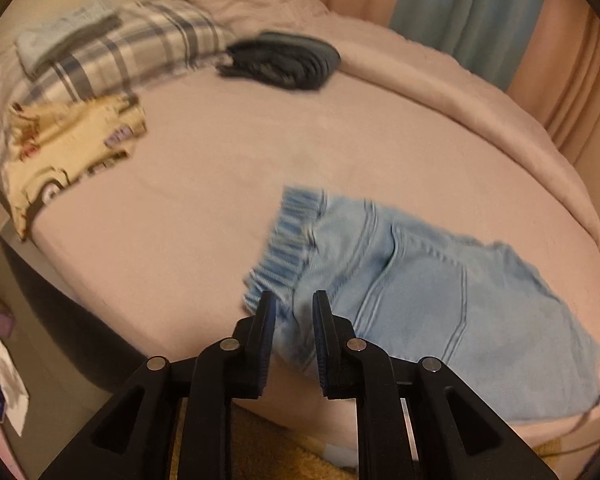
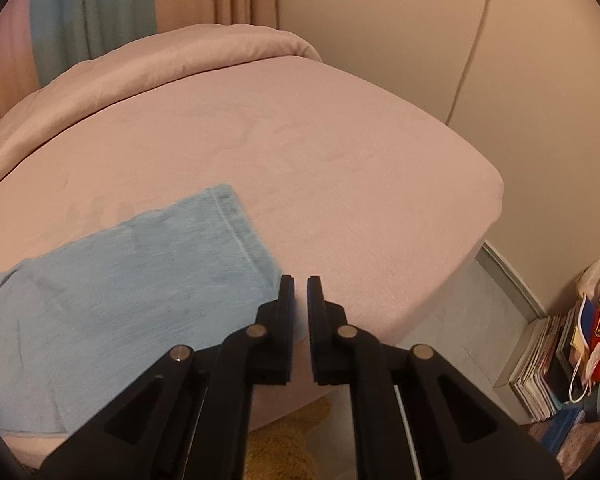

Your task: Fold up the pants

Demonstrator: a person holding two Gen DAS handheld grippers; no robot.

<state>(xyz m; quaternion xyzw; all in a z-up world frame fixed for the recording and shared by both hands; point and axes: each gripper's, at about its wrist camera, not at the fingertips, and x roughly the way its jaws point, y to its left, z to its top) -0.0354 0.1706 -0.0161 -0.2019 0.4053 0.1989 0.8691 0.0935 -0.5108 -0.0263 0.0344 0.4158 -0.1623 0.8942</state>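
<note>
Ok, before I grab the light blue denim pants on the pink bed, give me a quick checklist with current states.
1. Left gripper open: ok, a gap shows between the fingers.
2. Left gripper lined up at the ribbed waistband of the light blue denim pants: ok, though contact cannot be told.
3. Right gripper open enough: not ok, only a narrow gap.
4. Right gripper at the stitched leg hem: ok, just beside its near corner, nothing held.
5. Pants lying flat: ok, on the pink bed sheet.
6. Dark folded clothes clear of the pants: ok, far across the bed.
</note>
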